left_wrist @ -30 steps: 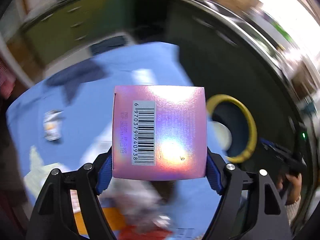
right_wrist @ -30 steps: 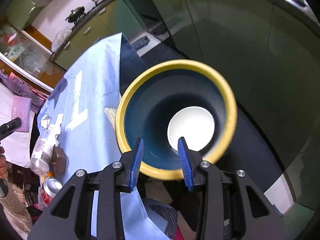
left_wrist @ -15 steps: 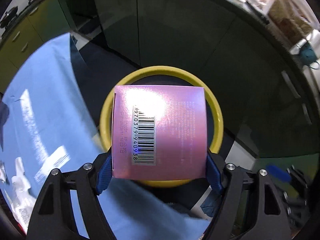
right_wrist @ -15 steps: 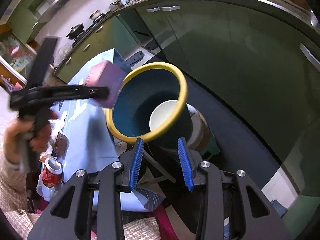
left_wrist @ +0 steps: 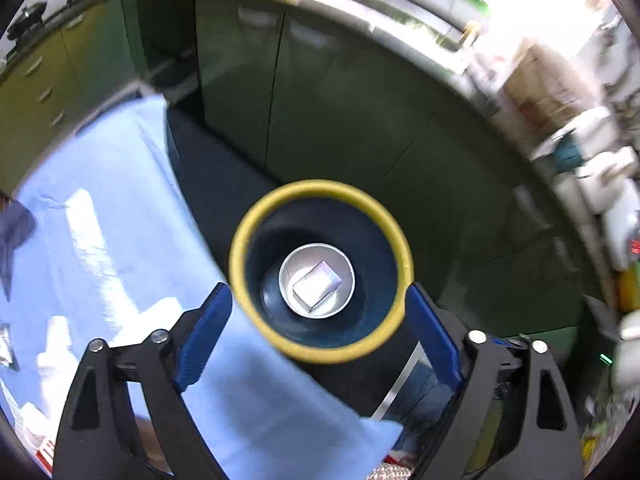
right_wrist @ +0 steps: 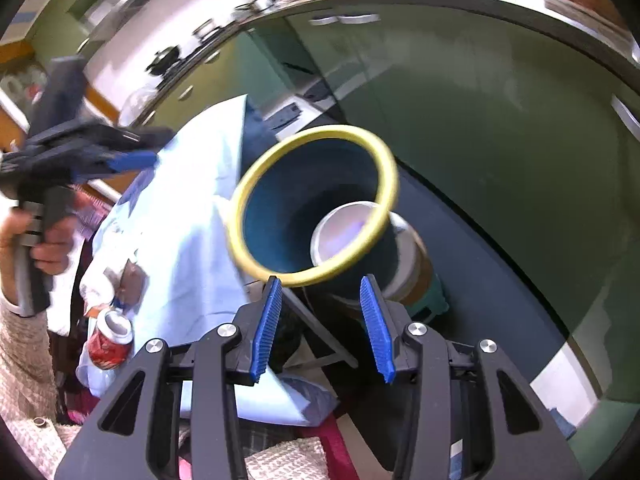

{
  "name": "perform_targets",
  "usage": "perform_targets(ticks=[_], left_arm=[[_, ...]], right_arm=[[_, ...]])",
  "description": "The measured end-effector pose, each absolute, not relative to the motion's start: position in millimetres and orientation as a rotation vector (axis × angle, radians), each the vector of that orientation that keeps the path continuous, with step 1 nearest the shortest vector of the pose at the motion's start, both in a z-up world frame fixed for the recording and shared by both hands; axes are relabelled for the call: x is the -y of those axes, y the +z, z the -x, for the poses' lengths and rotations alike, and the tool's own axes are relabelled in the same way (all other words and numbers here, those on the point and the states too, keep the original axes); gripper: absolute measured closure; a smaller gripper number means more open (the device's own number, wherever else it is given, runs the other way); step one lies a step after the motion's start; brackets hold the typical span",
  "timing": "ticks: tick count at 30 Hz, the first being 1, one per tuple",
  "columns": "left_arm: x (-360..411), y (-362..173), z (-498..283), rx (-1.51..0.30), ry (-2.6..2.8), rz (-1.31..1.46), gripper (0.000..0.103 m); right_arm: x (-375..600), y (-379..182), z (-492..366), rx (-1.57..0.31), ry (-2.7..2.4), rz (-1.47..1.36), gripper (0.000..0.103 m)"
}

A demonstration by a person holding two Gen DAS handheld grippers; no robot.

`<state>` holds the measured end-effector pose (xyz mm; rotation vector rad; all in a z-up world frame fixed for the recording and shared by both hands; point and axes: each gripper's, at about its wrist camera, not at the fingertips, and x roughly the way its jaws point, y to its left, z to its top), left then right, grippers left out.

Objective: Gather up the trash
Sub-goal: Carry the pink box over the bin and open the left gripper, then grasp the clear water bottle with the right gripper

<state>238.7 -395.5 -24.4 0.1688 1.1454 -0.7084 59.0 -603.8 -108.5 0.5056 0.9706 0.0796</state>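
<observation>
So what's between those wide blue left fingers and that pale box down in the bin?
Only the yellow-rimmed dark blue bin's open mouth. The left wrist view shows the left gripper, opening and empty, above the box.

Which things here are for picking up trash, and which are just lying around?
For the job:
- bin with the yellow rim
- pink box, down inside the bin
- red can on the blue cloth, probably trash to collect
- left gripper, jaws opening, nothing between them

Just there:
- green cabinets
- pots on the far counter

Blown-out window glare, blurred fisheye edges
</observation>
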Motion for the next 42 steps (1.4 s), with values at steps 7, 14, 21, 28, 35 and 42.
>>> perform_targets(ticks=[7,14,21,28,35,42], left_arm=[[235,42,-212,-0.886,-0.680,-0.047,0.011],[69,31,-204,-0.677,-0.454,0.115,0.007],[-40,-15,-212,-0.570,-0.333,0.195,0.007],[-72,-48,-219,-0.510,-0.287,0.172,0.007],[-82,-62,-221,-0.505,-0.242,0.183,0.007],[-89,-64,-220,-0.497,-0.233,0.204,0.007]], right_arm=[[509,-81,-100,-1.000,0.246,-0.358,0.061],[400,-50,-147,-1.064,0.394,-0.196,0.057],[295,-34,-200,-1.194,0.515,-0.076,0.057],[224,-61,-260,-1.398,0.493,0.029,0.053],[200,-92,-299,-1.571,0.453,0.063,0.049],[189,-117,-314,-1.680,0.457,0.077,0.041]])
